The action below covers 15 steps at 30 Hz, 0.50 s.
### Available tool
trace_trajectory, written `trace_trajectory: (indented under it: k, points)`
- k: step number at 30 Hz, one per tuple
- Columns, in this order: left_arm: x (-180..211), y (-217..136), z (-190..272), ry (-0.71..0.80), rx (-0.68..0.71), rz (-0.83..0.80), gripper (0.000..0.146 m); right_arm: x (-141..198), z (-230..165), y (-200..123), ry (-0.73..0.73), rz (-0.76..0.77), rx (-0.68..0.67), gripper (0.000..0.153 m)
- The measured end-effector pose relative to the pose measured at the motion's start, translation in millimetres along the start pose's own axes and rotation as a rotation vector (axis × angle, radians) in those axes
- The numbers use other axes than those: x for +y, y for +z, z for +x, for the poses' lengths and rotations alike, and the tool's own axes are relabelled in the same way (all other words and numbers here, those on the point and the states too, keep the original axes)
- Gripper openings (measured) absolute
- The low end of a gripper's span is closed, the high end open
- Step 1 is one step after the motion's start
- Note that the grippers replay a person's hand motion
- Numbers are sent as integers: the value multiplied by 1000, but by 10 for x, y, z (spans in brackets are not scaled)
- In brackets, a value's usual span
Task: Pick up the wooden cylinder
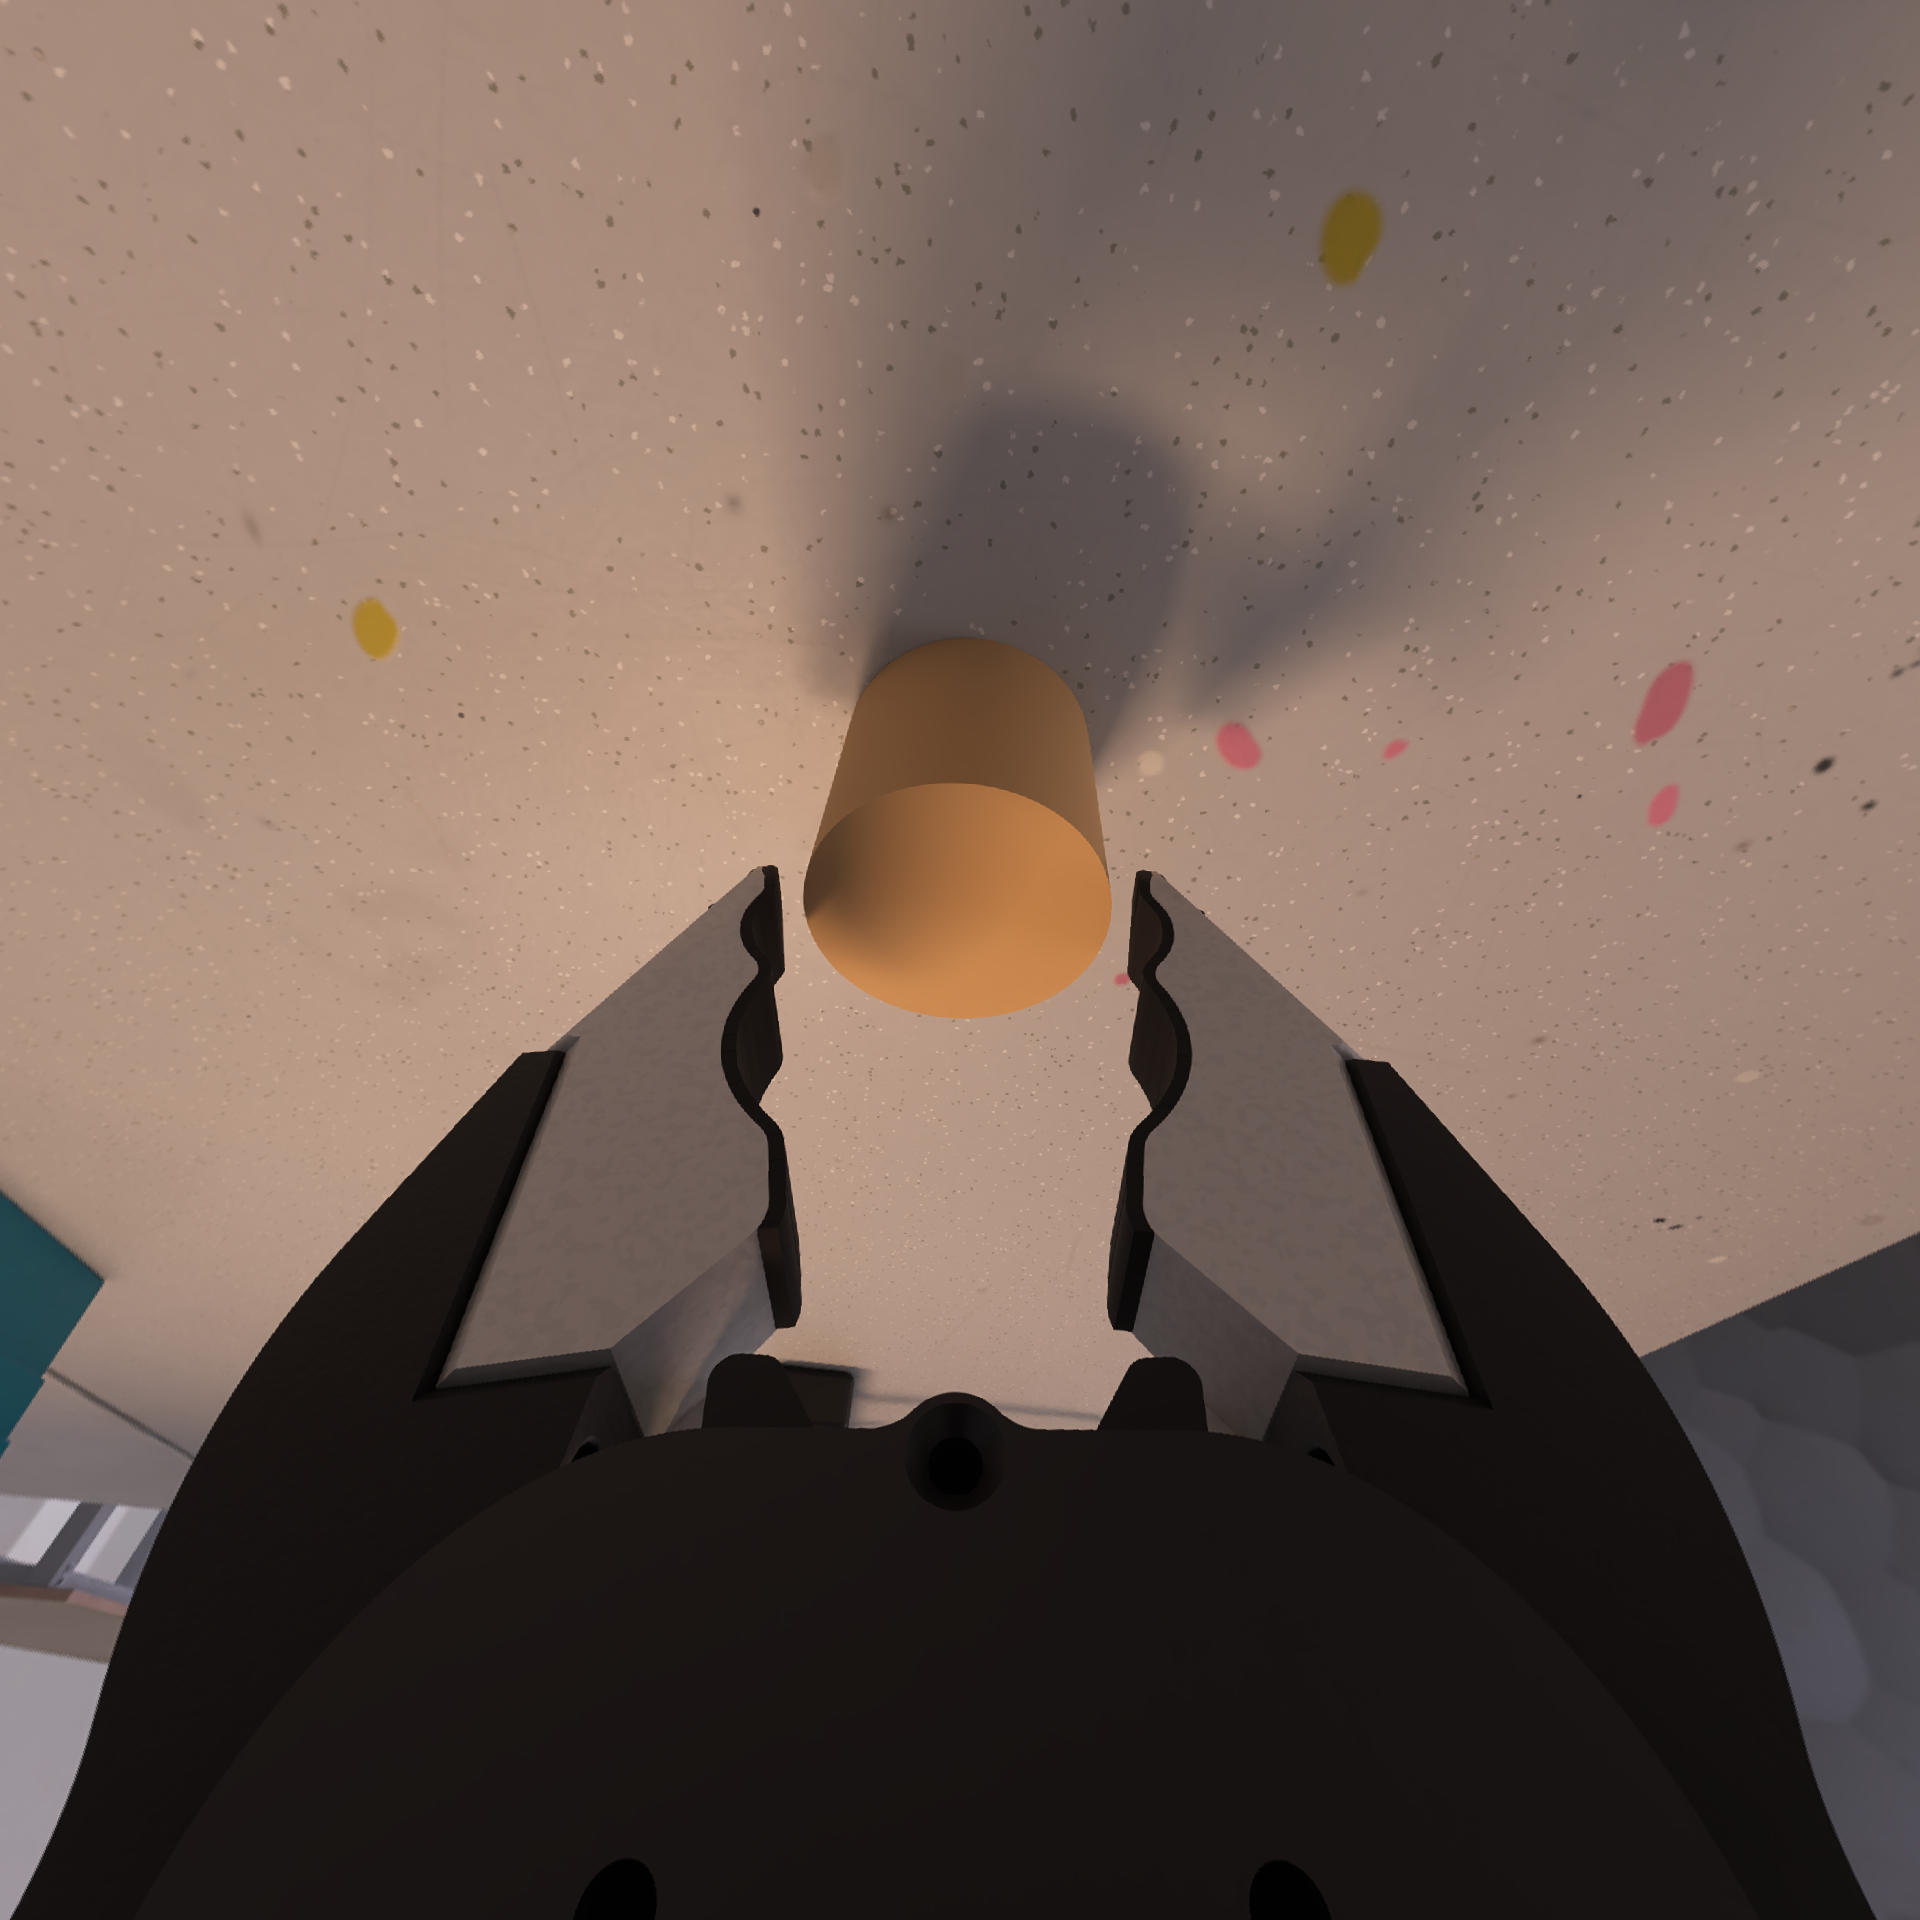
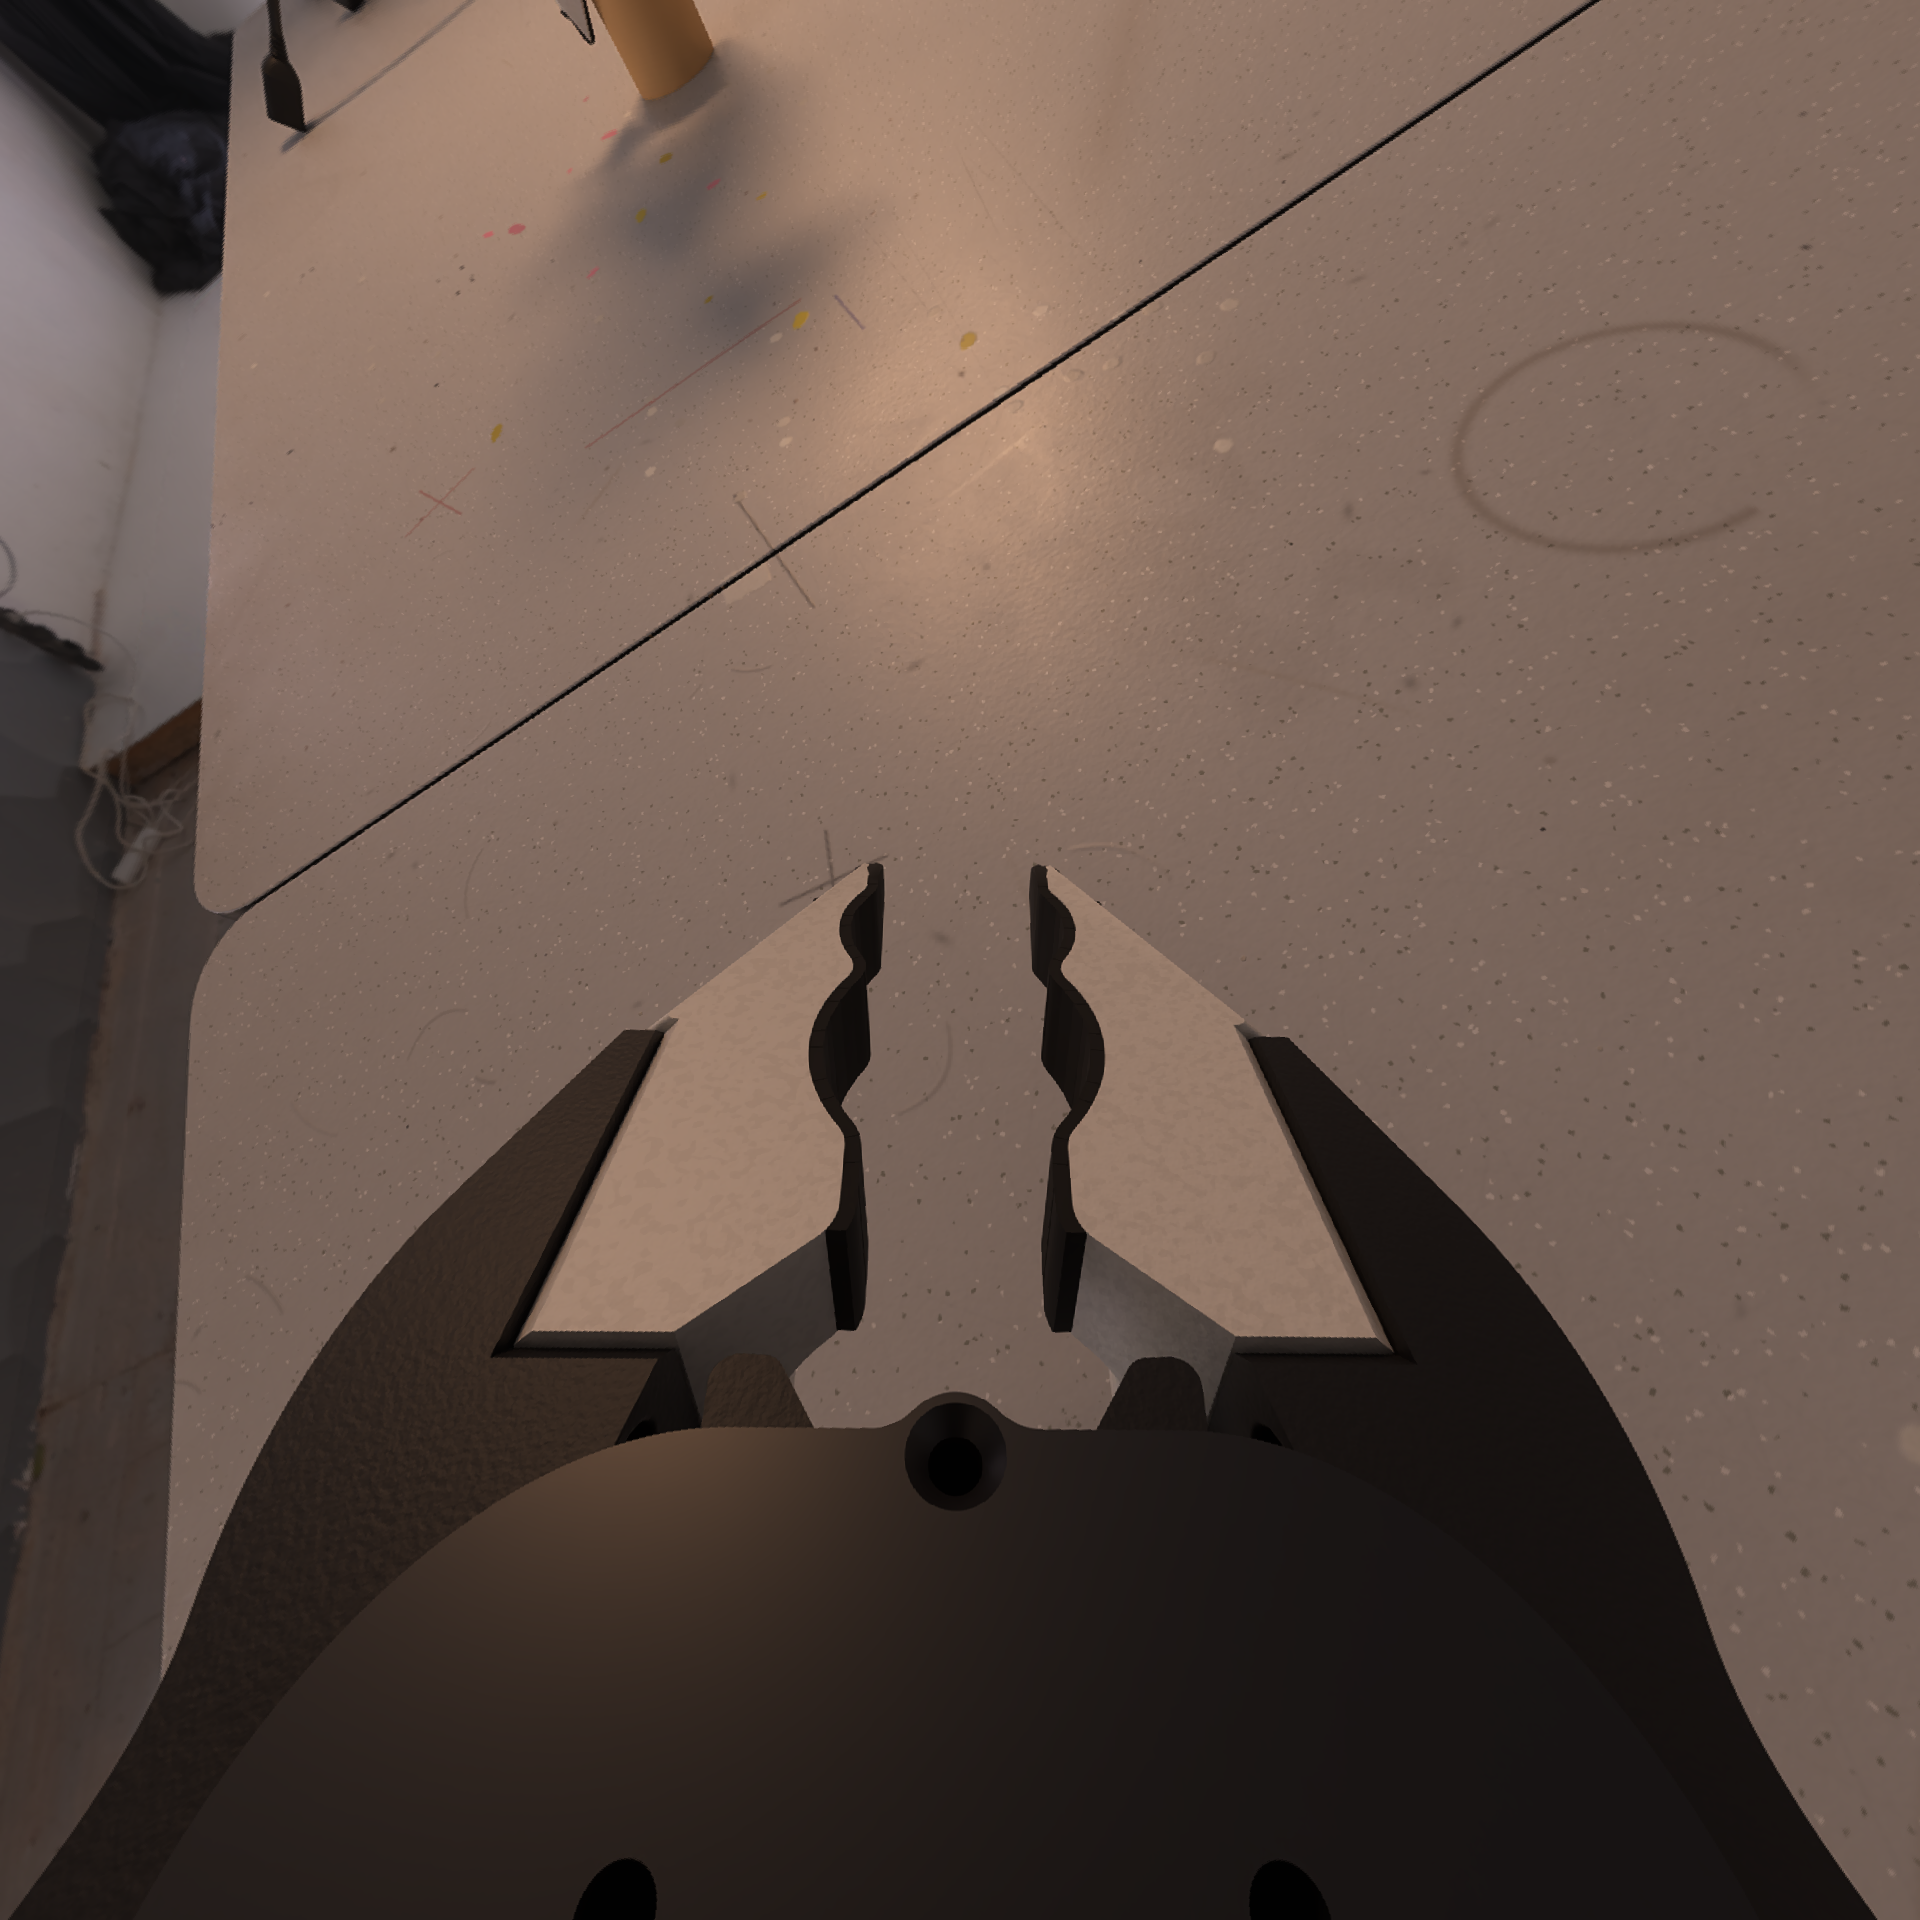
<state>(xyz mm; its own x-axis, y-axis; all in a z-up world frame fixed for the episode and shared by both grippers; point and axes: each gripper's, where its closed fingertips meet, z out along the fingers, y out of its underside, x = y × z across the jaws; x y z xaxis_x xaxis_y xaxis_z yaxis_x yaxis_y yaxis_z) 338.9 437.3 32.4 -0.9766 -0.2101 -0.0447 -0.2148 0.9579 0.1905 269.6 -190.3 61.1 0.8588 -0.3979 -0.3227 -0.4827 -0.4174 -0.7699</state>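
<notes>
Directly ahead of my left tool (image 1: 956,883), the wooden cylinder (image 1: 961,831) stands upright on the speckled beige surface (image 1: 416,364), its top just at the spread fingertips and untouched by either. My right tool (image 2: 956,878) hangs well apart near the surface's corner, fingers parted around nothing. From there, the cylinder sits toward the far edge.

The top edge of the right wrist view chopped off most of the wooden cylinder (image 2: 657,47), and a dark thing (image 2: 283,81) by the table's (image 2: 1351,727) far corner was too small to identify.
</notes>
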Motion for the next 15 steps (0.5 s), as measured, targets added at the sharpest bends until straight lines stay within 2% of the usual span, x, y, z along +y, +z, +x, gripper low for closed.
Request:
trace_trajectory:
  k: [9, 15]
  points:
    - [-5, 22, -7, 28, 68, -3, 68, 54, 18, 108, -10, -43, -31, 28]
    - [-9, 73, 27, 34, 71, 38, 61, 106, -37, 155, -27, -49, -42, 28]
